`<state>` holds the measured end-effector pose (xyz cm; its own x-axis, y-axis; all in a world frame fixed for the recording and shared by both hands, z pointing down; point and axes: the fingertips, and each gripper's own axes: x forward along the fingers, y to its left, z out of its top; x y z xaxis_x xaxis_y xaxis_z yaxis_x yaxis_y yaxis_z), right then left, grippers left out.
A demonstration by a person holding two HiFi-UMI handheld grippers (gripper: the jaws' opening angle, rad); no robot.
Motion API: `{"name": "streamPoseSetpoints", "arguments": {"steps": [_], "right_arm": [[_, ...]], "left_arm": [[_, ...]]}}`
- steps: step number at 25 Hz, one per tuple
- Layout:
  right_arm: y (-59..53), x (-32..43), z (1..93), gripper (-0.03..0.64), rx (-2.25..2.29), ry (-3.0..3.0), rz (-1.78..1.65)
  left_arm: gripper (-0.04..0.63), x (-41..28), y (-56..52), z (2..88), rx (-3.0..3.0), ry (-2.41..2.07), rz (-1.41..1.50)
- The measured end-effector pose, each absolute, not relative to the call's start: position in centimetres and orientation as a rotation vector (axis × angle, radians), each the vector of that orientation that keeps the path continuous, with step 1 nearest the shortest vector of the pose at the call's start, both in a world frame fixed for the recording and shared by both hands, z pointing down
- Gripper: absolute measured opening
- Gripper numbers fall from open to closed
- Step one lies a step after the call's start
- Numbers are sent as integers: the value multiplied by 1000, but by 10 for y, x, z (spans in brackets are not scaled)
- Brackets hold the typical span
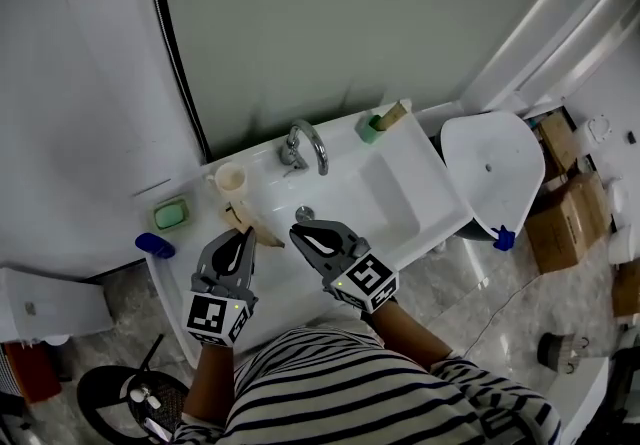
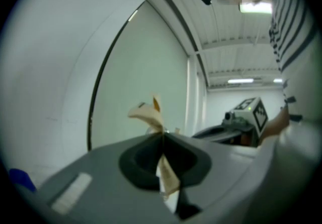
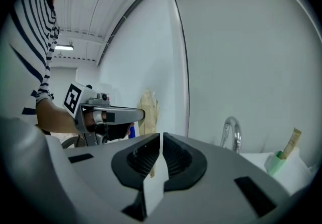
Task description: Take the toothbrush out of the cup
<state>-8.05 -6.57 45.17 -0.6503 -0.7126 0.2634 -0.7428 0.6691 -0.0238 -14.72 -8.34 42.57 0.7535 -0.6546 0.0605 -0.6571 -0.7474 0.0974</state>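
Over sink (image 1: 405, 178), left tongs (image 1: 249, 232) gripping toothbrush (image 2: 146, 113)

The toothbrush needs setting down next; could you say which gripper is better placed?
Left: the left gripper is shut on the toothbrush, near the cup, while the right gripper is shut and empty.

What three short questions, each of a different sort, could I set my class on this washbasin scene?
1. True or false: the right gripper has its jaws wide apart.
2. The left gripper is shut on: A) a razor, B) the toothbrush, C) a comb.
3. Fill in: the cup stands on the ledge of the ____.
Key: 1 false, the right gripper is shut and empty; 2 B; 3 washbasin.
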Motion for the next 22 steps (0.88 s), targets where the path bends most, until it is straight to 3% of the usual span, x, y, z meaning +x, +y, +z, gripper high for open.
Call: {"name": "streamPoseSetpoints", "arguments": {"steps": [22], "right_arm": [[-117,164,461,8,1142,-2681,191]], "left_arm": [[11,115,-116,427,2888,-1023,173]]}}
